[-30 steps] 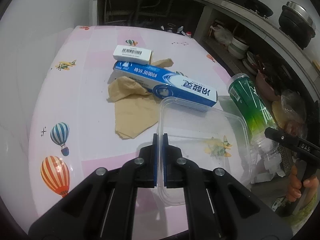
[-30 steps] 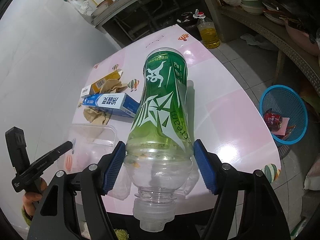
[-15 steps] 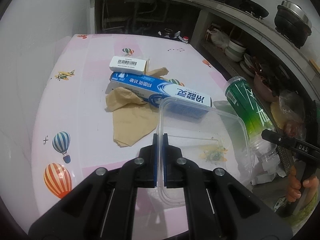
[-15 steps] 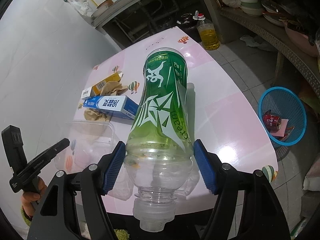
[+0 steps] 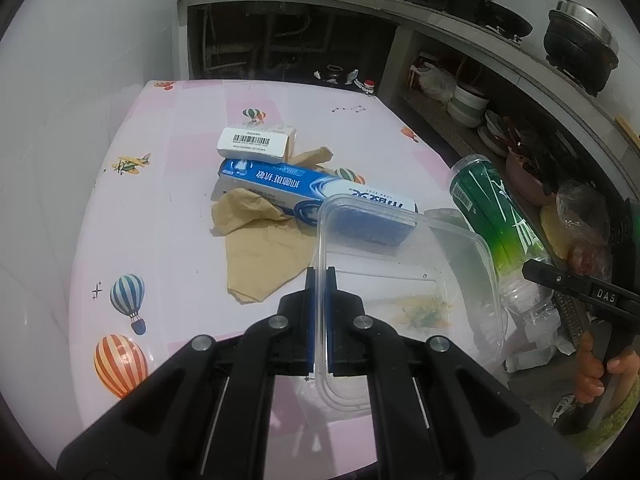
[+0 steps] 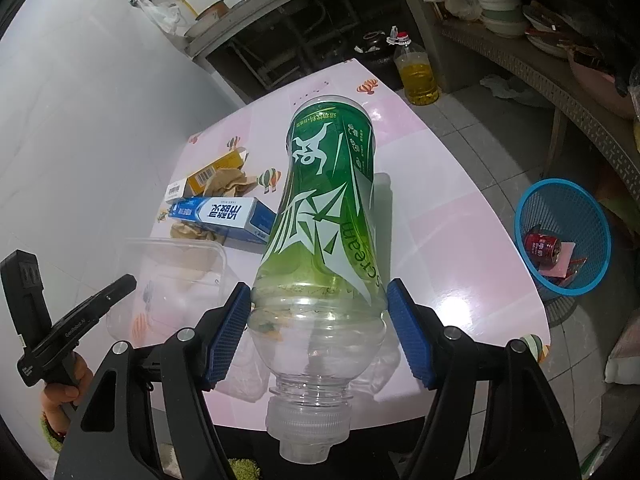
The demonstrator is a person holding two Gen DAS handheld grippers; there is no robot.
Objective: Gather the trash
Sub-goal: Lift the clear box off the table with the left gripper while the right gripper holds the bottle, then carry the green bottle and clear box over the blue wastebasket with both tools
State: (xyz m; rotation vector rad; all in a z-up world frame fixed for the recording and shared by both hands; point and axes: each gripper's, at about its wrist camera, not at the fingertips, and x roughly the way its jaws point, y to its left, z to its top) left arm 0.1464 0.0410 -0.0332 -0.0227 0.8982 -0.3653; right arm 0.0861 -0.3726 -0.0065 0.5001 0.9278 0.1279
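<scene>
Left gripper (image 5: 320, 316) clamped on the near-left rim of a clear plastic tray (image 5: 460, 280), food residue inside, lifted higher off the pink table (image 5: 180, 220) than 1 second ago. Right gripper (image 6: 318, 328) pinches a green bottle (image 6: 328, 200), neck toward camera. Far of the tray: blue toothpaste box (image 5: 304, 190), brown paper (image 5: 264, 248), white box (image 5: 256, 144). Right, on the floor: blue basket (image 6: 592, 216) holding 1 red can (image 6: 542, 246).

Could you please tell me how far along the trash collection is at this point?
Done: a red can and scraps already lie in the blue mesh basket on the floor. In hand: the left gripper pinches the clear plastic container's rim; the right gripper clamps the green-labelled plastic bottle. Left on the pink table: the blue toothpaste box, white barcode box and brown crumpled paper.
</scene>
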